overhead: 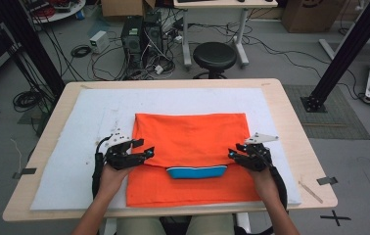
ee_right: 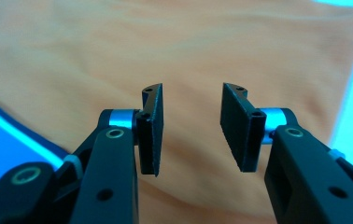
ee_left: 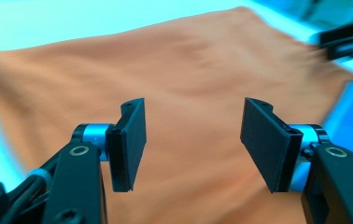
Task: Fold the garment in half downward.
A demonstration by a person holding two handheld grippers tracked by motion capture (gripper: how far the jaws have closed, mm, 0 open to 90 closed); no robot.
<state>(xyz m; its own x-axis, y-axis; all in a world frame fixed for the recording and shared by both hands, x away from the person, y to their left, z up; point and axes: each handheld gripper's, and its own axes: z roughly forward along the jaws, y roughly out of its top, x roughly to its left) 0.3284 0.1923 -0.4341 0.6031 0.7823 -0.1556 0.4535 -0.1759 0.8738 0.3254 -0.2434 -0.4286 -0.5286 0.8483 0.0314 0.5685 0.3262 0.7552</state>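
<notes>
The left gripper point(overhead: 146, 148) sits at the left edge of the orange garment point(overhead: 193, 134), at the fold line where the upper layer ends. In the left gripper view its fingers point(ee_left: 128, 142) stand well apart with nothing between them; the cloth lies below and ahead of them, untouched by the pads.

The garment lies flat on the white mat point(overhead: 75, 147) covering the tabletop point(overhead: 41, 147), its long axis running away from the person and its folded edge running crosswise between the two grippers. The blue collar band point(overhead: 196, 171) shows at the middle of that edge, between the two sets of fingers and nearer the right.

The right gripper point(overhead: 233, 152) sits at the right end of the same folded edge. In the right gripper view its fingers point(ee_right: 152, 133) are partly open, narrower than the left, with cloth beneath the gap and no grip shown.

Both hands are about equally near the edge. The next grasp likely requires each gripper to descend onto the edge directly ahead of its fingers.
</notes>
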